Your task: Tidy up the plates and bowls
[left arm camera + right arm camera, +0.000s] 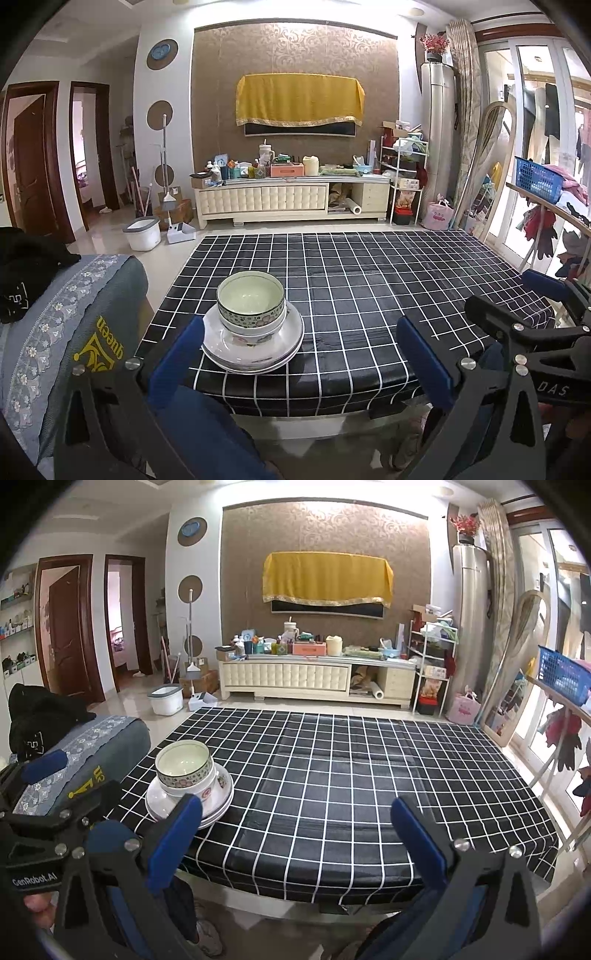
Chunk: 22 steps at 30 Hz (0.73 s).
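Observation:
A stack of white plates [255, 350] sits near the front left corner of the black checked table [369, 288]. Two patterned bowls [251, 306] are nested on top of the plates. The stack also shows in the right wrist view [166, 801], with the bowls [184, 771] on it. My left gripper [301, 354] is open and empty, held in front of the table edge, its left finger just beside the plates. My right gripper [295, 834] is open and empty, to the right of the stack. It shows at the right of the left wrist view [517, 310].
A grey sofa arm [74, 325] with a black garment stands left of the table. A TV cabinet [291, 199] full of items is across the floor. A white bucket [142, 232] stands on the floor. A blue basket [537, 179] sits on a rack at right.

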Available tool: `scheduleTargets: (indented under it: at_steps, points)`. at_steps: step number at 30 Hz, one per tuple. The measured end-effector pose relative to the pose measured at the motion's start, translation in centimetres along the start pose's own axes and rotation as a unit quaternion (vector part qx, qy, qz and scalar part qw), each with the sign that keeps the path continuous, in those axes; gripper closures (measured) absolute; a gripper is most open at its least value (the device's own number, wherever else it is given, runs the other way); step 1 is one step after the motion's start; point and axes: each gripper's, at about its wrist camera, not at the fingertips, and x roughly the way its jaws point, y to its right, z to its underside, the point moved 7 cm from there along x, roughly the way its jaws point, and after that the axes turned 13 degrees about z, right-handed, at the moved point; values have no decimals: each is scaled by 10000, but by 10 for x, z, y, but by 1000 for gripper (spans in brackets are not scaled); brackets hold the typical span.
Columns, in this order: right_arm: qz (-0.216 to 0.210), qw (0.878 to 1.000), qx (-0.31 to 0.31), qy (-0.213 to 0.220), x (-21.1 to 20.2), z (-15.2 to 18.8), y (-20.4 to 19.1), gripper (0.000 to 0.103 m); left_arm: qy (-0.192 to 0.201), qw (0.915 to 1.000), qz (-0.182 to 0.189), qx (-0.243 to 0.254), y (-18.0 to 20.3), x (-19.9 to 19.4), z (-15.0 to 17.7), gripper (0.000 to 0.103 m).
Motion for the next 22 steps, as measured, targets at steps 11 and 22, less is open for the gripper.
scheduleTargets:
  at_steps: [11,22]
  points:
    - [-1,10000,12,9,1,0,0,0,3,10000,-13,12,0,0,0,0]
    - [-10,10000,25,-22,3,2,1,0,-31,10000,-18,6,2,-1,2,0]
